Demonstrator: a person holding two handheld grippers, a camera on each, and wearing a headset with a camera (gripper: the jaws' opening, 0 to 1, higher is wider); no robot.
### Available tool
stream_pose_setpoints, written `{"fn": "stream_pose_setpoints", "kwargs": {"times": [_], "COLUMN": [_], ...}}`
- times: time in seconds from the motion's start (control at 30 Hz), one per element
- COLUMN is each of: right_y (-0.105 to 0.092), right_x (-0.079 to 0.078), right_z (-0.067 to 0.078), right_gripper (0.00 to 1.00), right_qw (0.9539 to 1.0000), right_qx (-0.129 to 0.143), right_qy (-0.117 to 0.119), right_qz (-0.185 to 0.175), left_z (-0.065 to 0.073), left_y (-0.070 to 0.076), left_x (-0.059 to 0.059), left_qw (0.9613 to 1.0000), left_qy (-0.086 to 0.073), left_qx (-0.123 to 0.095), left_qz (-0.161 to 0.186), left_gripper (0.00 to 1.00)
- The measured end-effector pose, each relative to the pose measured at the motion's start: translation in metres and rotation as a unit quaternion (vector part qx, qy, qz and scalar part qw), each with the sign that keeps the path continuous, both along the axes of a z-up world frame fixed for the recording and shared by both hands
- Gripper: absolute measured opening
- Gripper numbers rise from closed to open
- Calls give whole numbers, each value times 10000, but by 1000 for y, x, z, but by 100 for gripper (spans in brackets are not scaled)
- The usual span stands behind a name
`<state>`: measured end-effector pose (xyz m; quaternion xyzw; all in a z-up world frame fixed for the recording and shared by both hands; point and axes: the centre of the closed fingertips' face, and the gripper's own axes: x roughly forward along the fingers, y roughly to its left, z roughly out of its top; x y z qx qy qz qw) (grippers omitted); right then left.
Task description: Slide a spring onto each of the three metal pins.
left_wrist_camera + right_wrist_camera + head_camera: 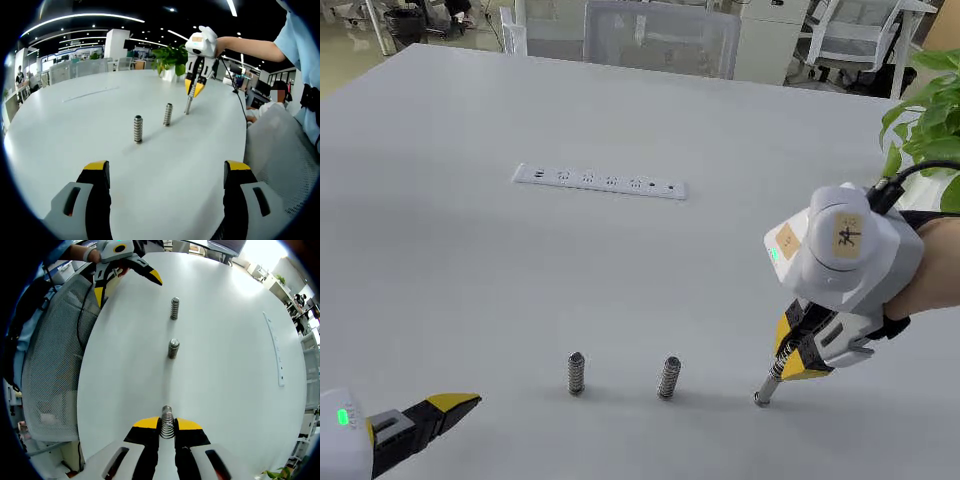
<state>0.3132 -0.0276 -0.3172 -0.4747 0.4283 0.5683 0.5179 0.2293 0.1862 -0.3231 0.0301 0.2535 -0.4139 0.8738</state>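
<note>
Gaping at the near edge: the left gripper point(438, 410) hangs low over the grey table point(620, 280). Its yellow-tipped jaws are spread wide, and in the left gripper view point(166, 167) bare tabletop lies between them.
Row of pins: three stand in a line across the table beyond the left gripper, each apart from the next.
Left pin point(576, 357): upright and untouched, with only its cap showing.
First spring point(576, 378): coiled around the left pin from the table up to the cap.
Middle pin point(671, 361): upright, also free of both grippers.
Second spring point(667, 381): seated around the middle pin, reaching the tabletop.
Right pin point(761, 397): its foot is on the table and its lower shank is bare. In the head view it leans up toward the gripper above it.
Third spring point(777, 372): around the upper part of the right pin, short of the table. In the right gripper view its coils point(167, 424) sit pinched between the yellow tips.
Right gripper point(788, 362): clamped on the third spring, slanting down from the right with a person's hand behind it.
Power strip point(600, 181): white, lying flat, well beyond the pins.
Far side: a mesh-backed chair point(660, 40) stands behind the table, and green plant leaves point(930, 100) show at the right edge.
</note>
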Motion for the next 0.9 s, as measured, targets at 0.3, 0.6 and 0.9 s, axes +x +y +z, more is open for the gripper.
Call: {"fn": "stream_pose_setpoints", "kwargs": {"times": [0.3,0.6,0.9], "right_y": [0,0,-1], "right_x": [0,-1,-2], "right_z": [-12,-27,-35], "right_gripper": [8,8,8], "right_qw": [10000,9998,9997], "right_qx": [-38,-138,-134], "right_qy": [43,108,169], "right_qz": [-7,-1,-63], "left_z": [-1,-2,-4], "left_y": [0,0,-2], "left_x": [0,-1,1], "left_qw": [10000,10000,10000], "left_qy": [39,58,41], "left_qx": [-4,-3,10], "left_qz": [22,23,10], "left_gripper": [93,93,95]}}
